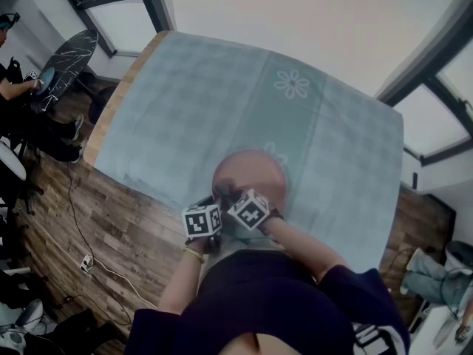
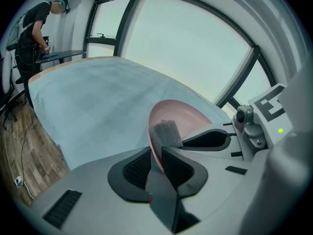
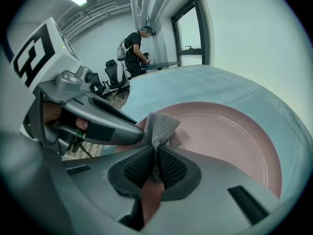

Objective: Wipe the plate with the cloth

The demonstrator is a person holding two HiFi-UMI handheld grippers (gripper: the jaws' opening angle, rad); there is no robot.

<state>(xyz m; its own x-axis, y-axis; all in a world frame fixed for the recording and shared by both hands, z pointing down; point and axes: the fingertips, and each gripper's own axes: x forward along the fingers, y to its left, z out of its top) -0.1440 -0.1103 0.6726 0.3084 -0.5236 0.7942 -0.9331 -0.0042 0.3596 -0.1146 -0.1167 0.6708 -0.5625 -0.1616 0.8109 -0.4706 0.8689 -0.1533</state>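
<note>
A pink plate (image 1: 250, 170) is at the near side of the table, just in front of me. My left gripper (image 2: 155, 160) is shut on the plate's (image 2: 178, 114) near rim, which runs between its pads. My right gripper (image 3: 156, 164) is shut on a grey knit cloth (image 3: 160, 125). The cloth's free end sticks up past the jaws and rests against the plate's (image 3: 225, 131) inner face near the left rim. In the left gripper view the cloth (image 2: 166, 132) stands right beside the held rim. Both marker cubes (image 1: 224, 217) hide the jaws in the head view.
A pale blue tablecloth (image 1: 222, 95) with flower prints covers the table, whose wooden edge (image 1: 111, 106) shows at the left. Beyond it is wood floor with a cable and socket (image 1: 86, 262). A person (image 1: 13, 87) stands at a dark desk (image 1: 70, 54) far left.
</note>
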